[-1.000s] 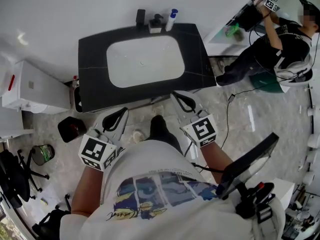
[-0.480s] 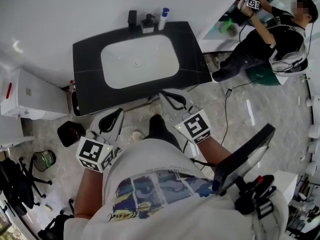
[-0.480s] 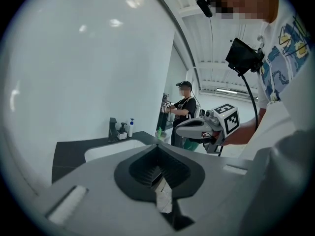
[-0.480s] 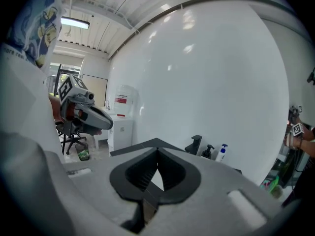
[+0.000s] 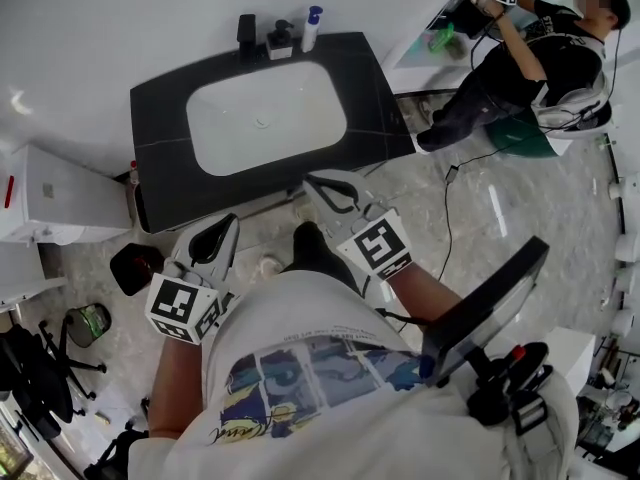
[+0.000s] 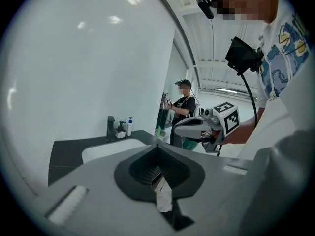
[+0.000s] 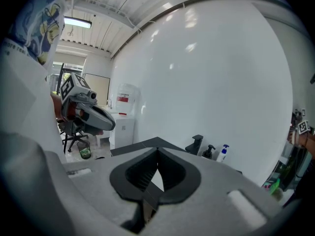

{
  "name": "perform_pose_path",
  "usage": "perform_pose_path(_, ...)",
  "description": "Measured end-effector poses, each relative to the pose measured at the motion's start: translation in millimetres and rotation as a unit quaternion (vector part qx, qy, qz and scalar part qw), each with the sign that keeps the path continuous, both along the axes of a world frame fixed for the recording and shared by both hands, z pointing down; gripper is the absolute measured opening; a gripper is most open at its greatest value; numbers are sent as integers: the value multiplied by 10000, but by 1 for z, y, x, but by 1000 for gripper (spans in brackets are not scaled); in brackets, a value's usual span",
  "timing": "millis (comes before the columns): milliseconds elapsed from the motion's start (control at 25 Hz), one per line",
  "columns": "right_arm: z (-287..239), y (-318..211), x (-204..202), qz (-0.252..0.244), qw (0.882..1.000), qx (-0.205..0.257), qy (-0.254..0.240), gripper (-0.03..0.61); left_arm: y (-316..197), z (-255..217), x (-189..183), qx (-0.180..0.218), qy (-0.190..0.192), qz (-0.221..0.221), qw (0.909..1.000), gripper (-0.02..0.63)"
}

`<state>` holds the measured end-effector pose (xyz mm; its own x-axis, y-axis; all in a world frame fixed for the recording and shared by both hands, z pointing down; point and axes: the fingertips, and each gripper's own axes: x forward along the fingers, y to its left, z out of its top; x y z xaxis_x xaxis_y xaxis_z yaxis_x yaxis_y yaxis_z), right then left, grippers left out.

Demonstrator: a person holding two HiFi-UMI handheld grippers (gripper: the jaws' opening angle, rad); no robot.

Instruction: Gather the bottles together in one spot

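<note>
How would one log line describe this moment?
left hand-held gripper: shut, empty | right hand-held gripper: shut, empty | white bottle, black pump bottle: behind sink, untouched

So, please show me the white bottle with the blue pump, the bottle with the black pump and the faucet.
white bottle with the blue pump [image 5: 309,36], head view, on its white body.
bottle with the black pump [image 5: 280,34], head view, on its pump top.
faucet [image 5: 246,28], head view, on its upright black column.

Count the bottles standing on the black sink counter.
2. A dark pump bottle stands beside the tap, and a white bottle with a blue top stands just right of it, both at the back edge of the counter. Others may be hidden elsewhere.
</note>
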<state>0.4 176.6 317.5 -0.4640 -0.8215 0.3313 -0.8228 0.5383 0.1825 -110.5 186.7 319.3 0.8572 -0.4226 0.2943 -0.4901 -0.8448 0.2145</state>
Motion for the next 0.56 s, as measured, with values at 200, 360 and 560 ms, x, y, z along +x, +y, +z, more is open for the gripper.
perform_pose_path(200,4,-4,7,62,10000,-61,-6,0,-7,1,8,-23,-46,95,9999,3)
perform_pose_path(360,6,-15,24,108,9999,-108,-35,0,-19,1,26,-54,-105,179,9998,3)
perform_pose_path(560,7,-32,53,112,9998,-128,-45,0,-34,0,58,-125,-171,231,9995,3)
